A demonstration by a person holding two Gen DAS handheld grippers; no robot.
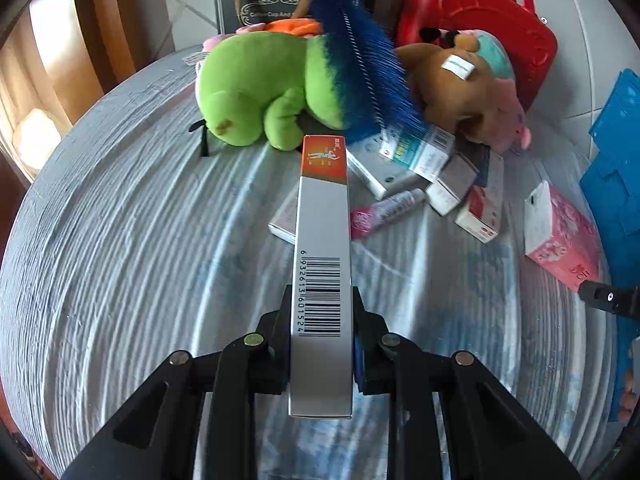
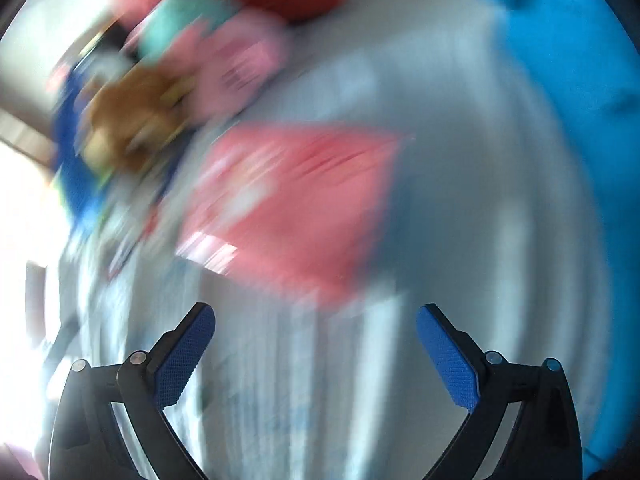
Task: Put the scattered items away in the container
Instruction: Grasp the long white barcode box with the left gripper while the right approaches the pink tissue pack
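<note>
Left wrist view: the left claw (image 1: 322,344) is clamped on a long narrow silver-grey cardboard box with an orange end and a barcode (image 1: 323,280), both jaws pressed against its sides near the barcode end. The box is raised above the round tabletop covered in blue-and-white striped cloth (image 1: 132,264). Beyond its far end lie a green plush toy (image 1: 260,88), a blue bristle brush with a twisted wire core (image 1: 360,64) leaning across it, and a brown plush toy with a pink and teal body (image 1: 468,88). A loose heap of small white medicine cartons (image 1: 424,168) sits just in front of the toys, with a pink tube (image 1: 386,210) among them. A pink printed carton (image 1: 560,236) stands apart to the right, near the blue plastic container (image 1: 616,160) at the frame edge. A red plastic basket with handles (image 1: 480,12) sits behind the toys.

Right wrist view: heavily blurred. The right claw (image 2: 316,356) stands wide apart with nothing between its blue-padded fingers (image 2: 184,356). The pink printed carton (image 2: 296,208) lies ahead of it; the blue plastic container (image 2: 572,92) fills the upper right.
</note>
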